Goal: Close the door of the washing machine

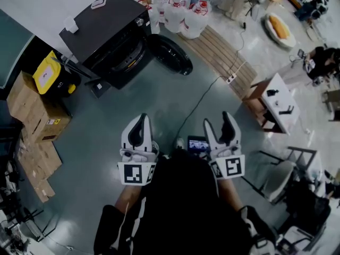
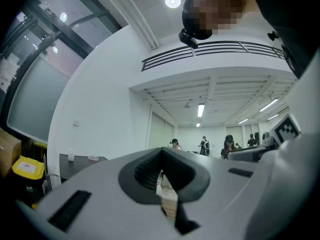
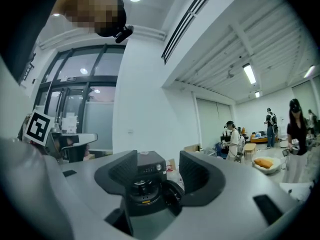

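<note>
Floor: the smooth grey-green floor [image 1: 106, 137] carries everything here; no bench is involved.
Washing machine: the black front-loading washing machine [image 1: 103, 28] stands at the upper left of the head view, well apart from the person, its drum opening facing them.
Door: the round dark-rimmed door [image 1: 171, 54] is swung wide open, to the right of the drum opening, with its free edge turned outward.
Door handling: probably stiff and light on its hinge. The domed middle looks slick, so the outer rim at the free edge, farthest from the hinge, is the place to press. The latch likely wants a firm last push.
Right hand-held gripper: the right hand-held gripper [image 1: 218, 120] is released, jaws wide apart and empty, the machine far off between them.
Left hand-held gripper: the left hand-held gripper [image 1: 141, 118] is clenched on nothing, held level beside the right.
</note>
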Motion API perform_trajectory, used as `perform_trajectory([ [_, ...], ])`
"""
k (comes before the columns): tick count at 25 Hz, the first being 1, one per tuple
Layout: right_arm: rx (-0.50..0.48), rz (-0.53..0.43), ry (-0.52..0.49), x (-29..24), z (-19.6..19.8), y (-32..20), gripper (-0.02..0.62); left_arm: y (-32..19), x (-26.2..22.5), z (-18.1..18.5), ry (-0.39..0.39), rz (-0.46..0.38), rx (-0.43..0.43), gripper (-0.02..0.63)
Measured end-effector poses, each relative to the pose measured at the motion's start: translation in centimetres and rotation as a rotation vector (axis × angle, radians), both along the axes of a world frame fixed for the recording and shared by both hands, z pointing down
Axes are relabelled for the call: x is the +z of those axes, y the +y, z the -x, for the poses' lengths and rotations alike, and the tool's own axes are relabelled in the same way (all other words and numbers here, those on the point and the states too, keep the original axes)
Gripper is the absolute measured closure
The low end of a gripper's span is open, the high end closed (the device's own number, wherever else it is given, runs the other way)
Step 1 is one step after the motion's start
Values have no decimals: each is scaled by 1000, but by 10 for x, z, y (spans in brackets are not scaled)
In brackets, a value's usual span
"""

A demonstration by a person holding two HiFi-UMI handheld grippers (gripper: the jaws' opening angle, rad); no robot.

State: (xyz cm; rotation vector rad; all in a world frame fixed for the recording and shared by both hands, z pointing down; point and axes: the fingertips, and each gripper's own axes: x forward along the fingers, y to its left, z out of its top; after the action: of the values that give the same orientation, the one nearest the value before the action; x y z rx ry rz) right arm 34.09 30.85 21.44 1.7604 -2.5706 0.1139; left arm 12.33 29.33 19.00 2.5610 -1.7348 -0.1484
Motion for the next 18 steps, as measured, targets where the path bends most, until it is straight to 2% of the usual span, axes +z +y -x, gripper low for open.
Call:
perform_trajectory([
  [7, -36, 10, 1, 6, -22, -11, 353, -4, 0, -34, -12, -1, -13, 603],
  [13, -114, 4, 13, 17, -42, -26, 353, -7, 0, -63, 16, 1, -59, 603],
  [18, -141, 33, -16, 20, -42, -50, 353, -18, 3, -70, 8, 18, -79, 603],
])
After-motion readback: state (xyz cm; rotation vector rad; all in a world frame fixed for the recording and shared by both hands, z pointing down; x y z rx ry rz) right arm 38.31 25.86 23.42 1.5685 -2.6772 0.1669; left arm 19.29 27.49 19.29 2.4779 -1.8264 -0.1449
